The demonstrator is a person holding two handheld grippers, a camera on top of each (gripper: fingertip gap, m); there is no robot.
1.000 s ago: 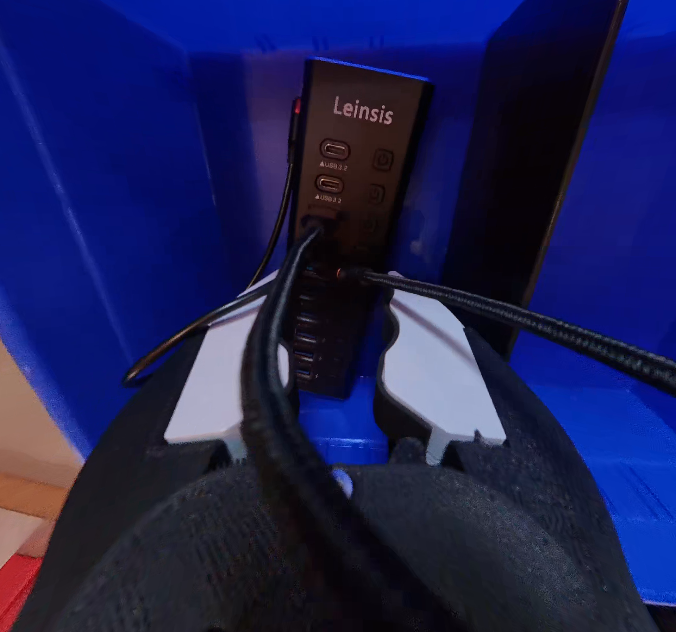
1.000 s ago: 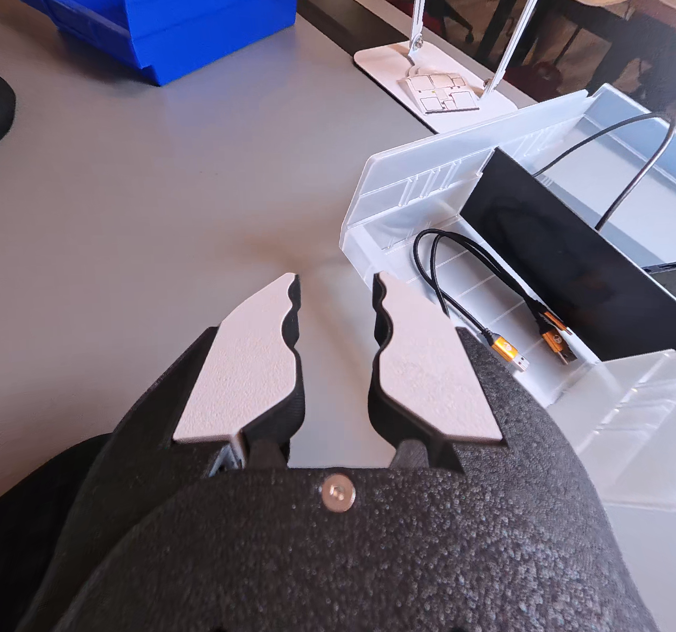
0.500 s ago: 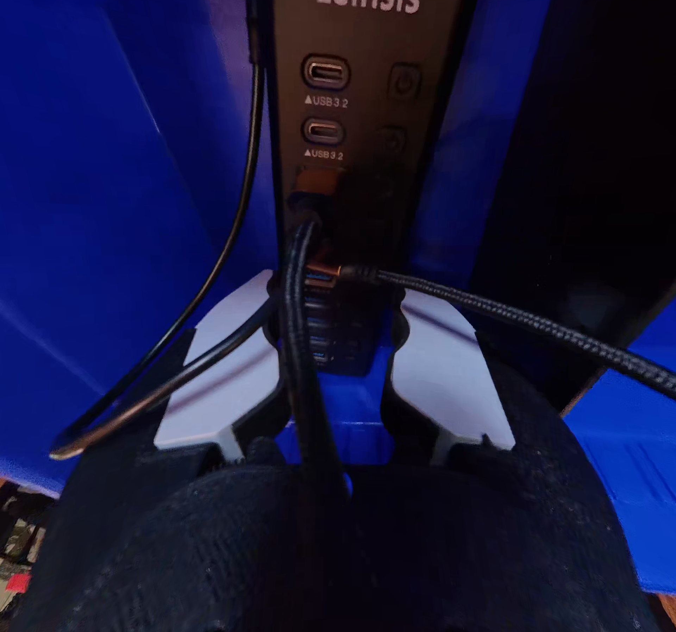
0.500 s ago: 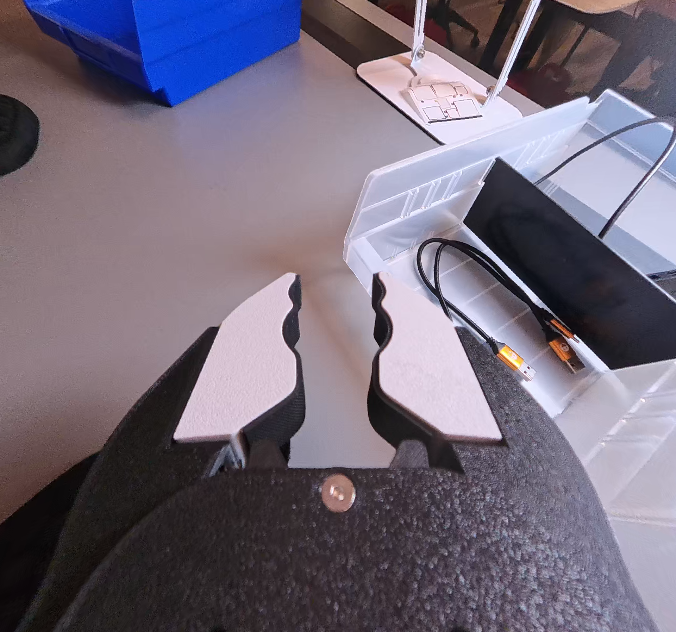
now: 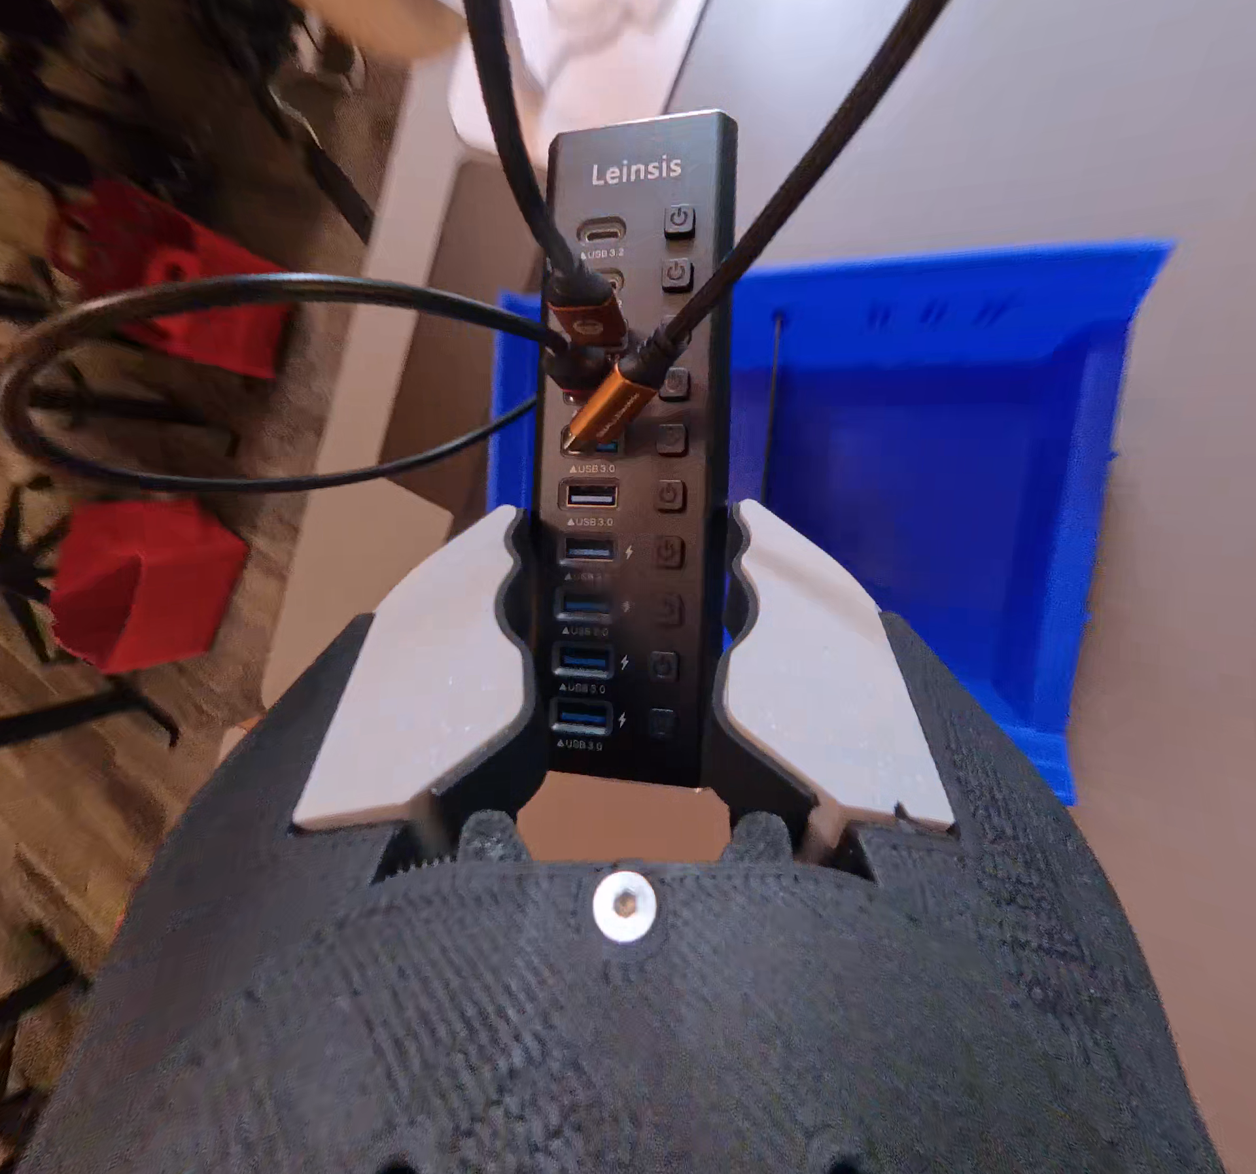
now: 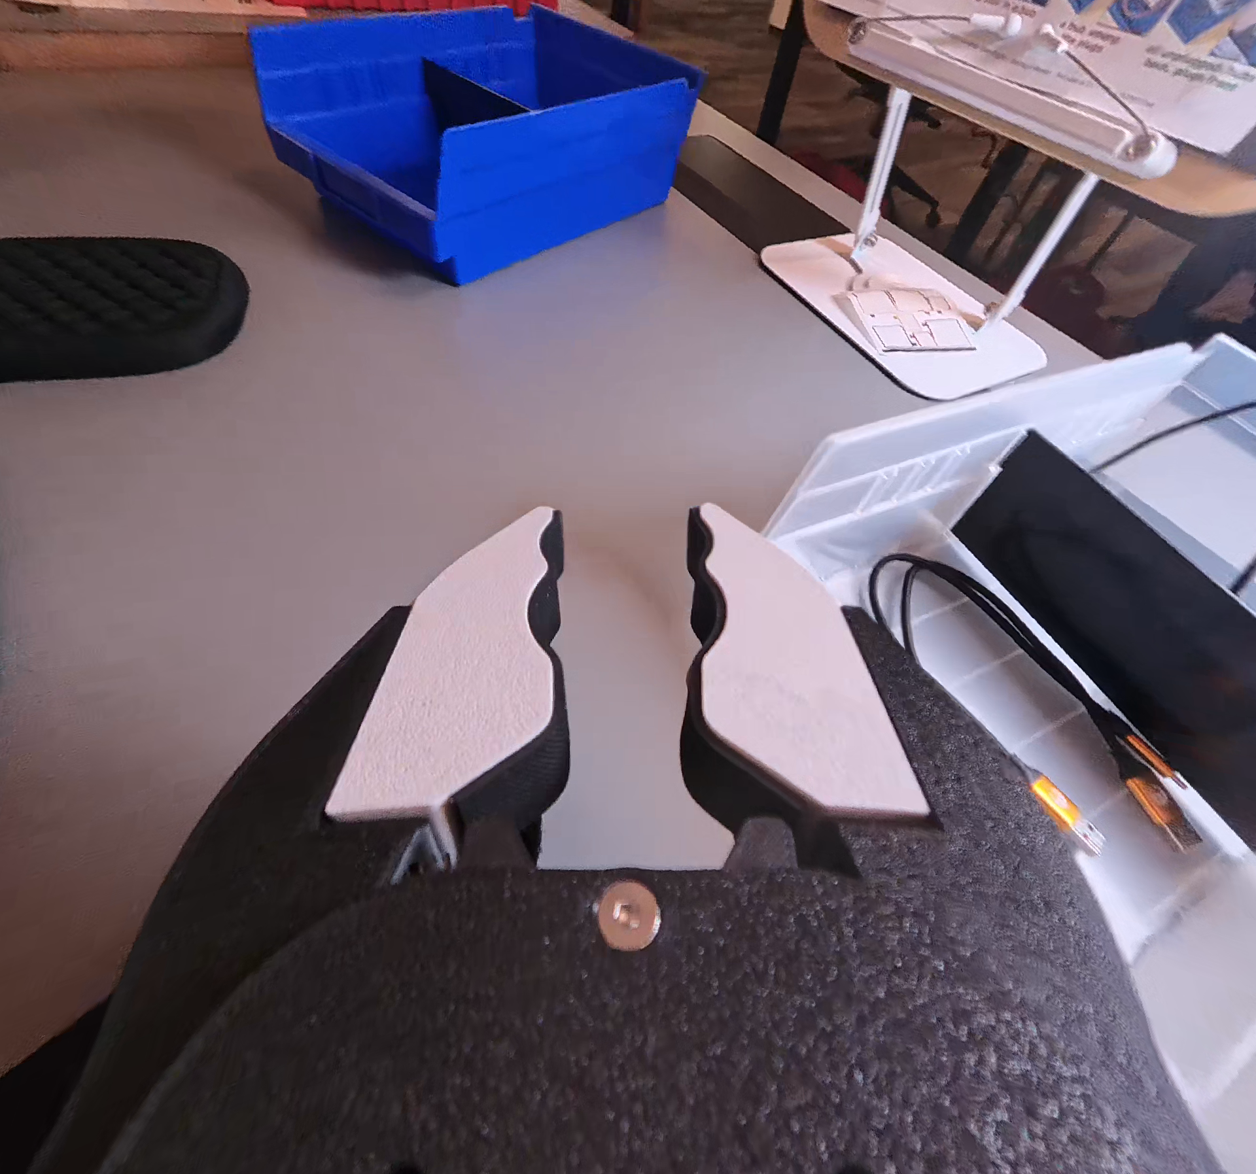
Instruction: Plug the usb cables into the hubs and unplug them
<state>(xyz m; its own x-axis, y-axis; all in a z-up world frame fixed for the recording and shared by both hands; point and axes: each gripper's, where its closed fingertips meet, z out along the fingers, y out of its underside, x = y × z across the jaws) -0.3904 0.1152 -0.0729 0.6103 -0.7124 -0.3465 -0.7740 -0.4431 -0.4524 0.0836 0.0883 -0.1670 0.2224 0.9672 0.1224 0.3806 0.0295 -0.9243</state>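
Observation:
My left gripper (image 5: 625, 513) is shut on the lower half of a black USB hub (image 5: 639, 190) and holds it in the air above the blue bin (image 5: 951, 462). Two braided cables with orange plugs (image 5: 612, 404) are in the hub's upper ports, and a thin black cable (image 5: 204, 292) loops off its left side. My right gripper (image 6: 625, 523) is open and empty over the grey table (image 6: 340, 462). To its right, a loose black cable with orange plugs (image 6: 1047, 801) lies in a white bin (image 6: 883, 462).
The blue bin also shows at the back of the right wrist view (image 6: 476, 122), with a black divider inside. A black pad (image 6: 102, 305) lies at the left. A white document stand (image 6: 904, 326) stands back right. Red crates (image 5: 143, 584) sit below the table edge. The gap from one gripper's tips to the other's is roughly 50 centimetres.
My left gripper has closed on the hub and lifted it out of the blue bin, cables still plugged in. My right gripper has drawn back a little and stays open.

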